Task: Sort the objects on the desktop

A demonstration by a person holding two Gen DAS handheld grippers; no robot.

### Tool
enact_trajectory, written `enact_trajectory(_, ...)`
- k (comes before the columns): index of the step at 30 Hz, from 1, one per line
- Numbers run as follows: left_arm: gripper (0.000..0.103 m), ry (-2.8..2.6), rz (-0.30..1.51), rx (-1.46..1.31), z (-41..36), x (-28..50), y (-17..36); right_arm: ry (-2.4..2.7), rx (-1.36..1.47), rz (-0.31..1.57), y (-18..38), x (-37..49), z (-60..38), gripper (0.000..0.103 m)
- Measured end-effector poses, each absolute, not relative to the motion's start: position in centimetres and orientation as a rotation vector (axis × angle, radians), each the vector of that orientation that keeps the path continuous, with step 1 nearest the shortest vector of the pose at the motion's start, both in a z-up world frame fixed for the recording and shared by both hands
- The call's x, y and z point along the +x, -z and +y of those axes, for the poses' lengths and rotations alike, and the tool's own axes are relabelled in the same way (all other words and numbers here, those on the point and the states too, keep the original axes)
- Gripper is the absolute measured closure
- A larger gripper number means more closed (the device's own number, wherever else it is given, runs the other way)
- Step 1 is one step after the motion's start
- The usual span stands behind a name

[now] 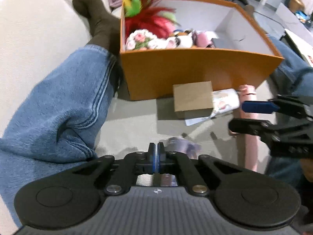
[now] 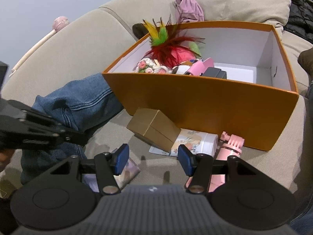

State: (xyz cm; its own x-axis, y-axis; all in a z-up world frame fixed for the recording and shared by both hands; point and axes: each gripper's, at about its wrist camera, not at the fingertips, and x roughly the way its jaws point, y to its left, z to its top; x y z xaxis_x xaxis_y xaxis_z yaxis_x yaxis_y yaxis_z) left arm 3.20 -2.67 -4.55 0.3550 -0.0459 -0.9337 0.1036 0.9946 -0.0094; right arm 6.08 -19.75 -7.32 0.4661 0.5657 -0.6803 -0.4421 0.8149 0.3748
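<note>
Now left tongs pressed together, right tongs spread; brown box lies just beyond.

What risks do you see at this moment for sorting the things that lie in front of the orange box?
1. The left gripper is shut with nothing visible between its pads; it may have missed the small purple packet lying just beside it.
2. The brown cardboard box rests partly on the floral item, so lifting either may drag the other.
3. The open right gripper sits close to the pink holder and might knock it.
</note>
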Motion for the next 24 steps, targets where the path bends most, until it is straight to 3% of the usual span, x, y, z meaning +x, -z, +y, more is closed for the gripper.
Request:
enact_trajectory(4,0.1,0.124,1.217,0.025,-2.9,3.2,5.6,-0.608,0.145,0.895,7.4,6.0,-19.8,0.045)
enact_trajectory(6,0.077,0.132,1.244,0.064,-3.3,3.0,6.1,-0.595,0.152,0.913,7.7,6.2,-19.8,0.045)
enact_trajectory(10,0.049,0.184,1.291,0.116,-4.1,2.5,7.5,-0.598,0.149,0.928,8.0,6.3,-19.5,0.045)
enact_trajectory(22,0.037,0.301,1.326,0.258,-5.9,1.5,9.9,-0.611,0.108,0.977,8.6,5.9,-19.1,0.047)
enact_trajectory(24,0.036,0.309,1.339,0.271,-6.0,1.7,10.3,-0.641,0.092,0.997,8.9,5.7,-18.5,0.056)
